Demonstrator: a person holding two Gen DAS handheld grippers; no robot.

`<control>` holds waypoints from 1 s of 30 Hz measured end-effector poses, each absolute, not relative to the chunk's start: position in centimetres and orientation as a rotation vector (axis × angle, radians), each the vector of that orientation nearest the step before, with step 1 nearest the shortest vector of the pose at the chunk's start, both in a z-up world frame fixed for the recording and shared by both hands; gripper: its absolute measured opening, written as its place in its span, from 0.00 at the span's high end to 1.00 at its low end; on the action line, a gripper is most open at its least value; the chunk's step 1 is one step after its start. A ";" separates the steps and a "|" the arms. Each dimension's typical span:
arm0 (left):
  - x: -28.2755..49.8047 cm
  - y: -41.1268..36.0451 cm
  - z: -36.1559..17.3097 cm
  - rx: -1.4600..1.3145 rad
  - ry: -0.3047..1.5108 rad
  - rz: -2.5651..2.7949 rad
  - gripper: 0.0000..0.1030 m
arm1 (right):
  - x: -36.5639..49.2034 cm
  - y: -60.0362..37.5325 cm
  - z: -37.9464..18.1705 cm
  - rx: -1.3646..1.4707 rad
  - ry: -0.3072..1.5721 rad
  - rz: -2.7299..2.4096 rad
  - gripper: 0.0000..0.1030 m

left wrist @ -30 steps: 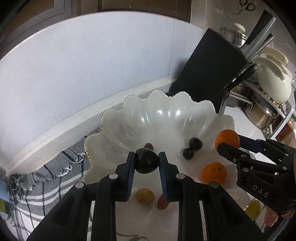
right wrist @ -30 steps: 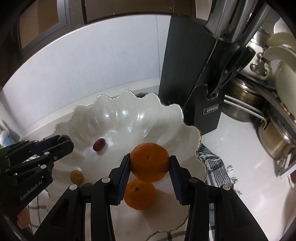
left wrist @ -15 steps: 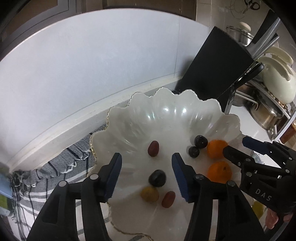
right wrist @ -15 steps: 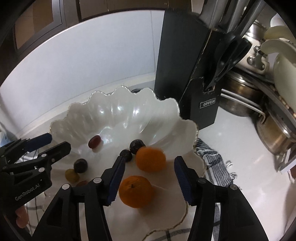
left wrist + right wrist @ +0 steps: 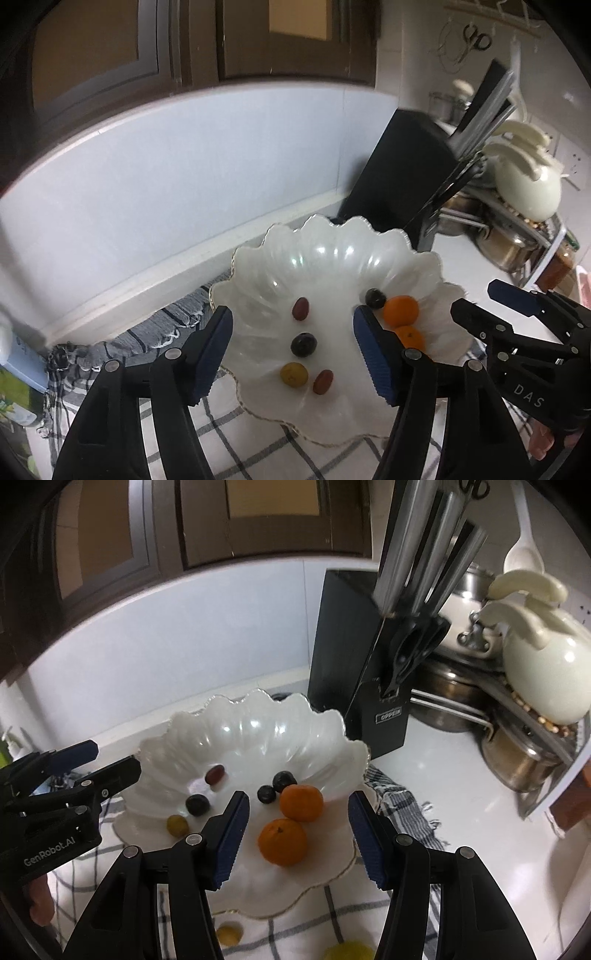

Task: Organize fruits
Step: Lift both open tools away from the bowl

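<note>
Both claws, left claw [image 5: 291,354] and right claw [image 5: 297,829], spread wide, empty, above bowl [image 5: 258,716]. Between placements. Next: fetch yellow fruit [image 5: 229,935] off checked cloth [image 5: 291,934].

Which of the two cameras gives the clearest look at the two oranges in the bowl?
The right wrist view: both oranges lie whole between its open fingers. In the left wrist view, the left gripper's finger partly hides the nearer one.
</note>
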State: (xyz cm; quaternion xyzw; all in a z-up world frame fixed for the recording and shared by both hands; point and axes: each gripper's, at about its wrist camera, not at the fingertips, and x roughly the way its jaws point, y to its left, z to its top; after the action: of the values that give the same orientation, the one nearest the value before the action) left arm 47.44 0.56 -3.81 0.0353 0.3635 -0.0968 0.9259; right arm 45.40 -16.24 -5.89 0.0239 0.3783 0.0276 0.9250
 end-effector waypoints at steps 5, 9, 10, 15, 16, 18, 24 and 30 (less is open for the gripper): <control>45.2 0.4 -1.9 0.083 0.688 -0.213 0.34 | 43.2 -16.3 -4.0 0.047 0.720 0.039 0.38; 43.6 0.4 -0.8 0.082 0.657 -0.227 0.33 | 41.5 -16.4 -2.9 0.045 0.685 0.029 0.38; 43.1 0.3 -0.6 0.083 0.650 -0.231 0.33 | 40.9 -16.5 -2.5 0.047 0.675 0.027 0.38; 41.0 0.1 0.4 0.094 0.609 -0.248 0.32 | 38.7 -16.8 -1.6 0.054 0.641 0.011 0.38; 40.6 0.0 0.6 0.094 0.603 -0.252 0.32 | 38.2 -16.9 -1.4 0.055 0.636 0.009 0.38; 39.8 -0.1 0.9 0.094 0.594 -0.262 0.32 | 37.5 -17.0 -1.2 0.058 0.627 0.002 0.38; 37.6 -0.3 1.4 0.114 0.563 -0.276 0.31 | 35.0 -17.4 -0.4 0.062 0.595 -0.020 0.38; 35.7 -0.6 1.4 0.132 0.556 -0.303 0.30 | 32.8 -17.5 -0.2 0.060 0.572 -0.032 0.38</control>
State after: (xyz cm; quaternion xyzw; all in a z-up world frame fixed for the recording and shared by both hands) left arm 35.67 -0.57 1.43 0.0647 0.2733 -0.1491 0.9481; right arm 32.83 -17.47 -0.21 0.0294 0.2821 -0.0156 0.9588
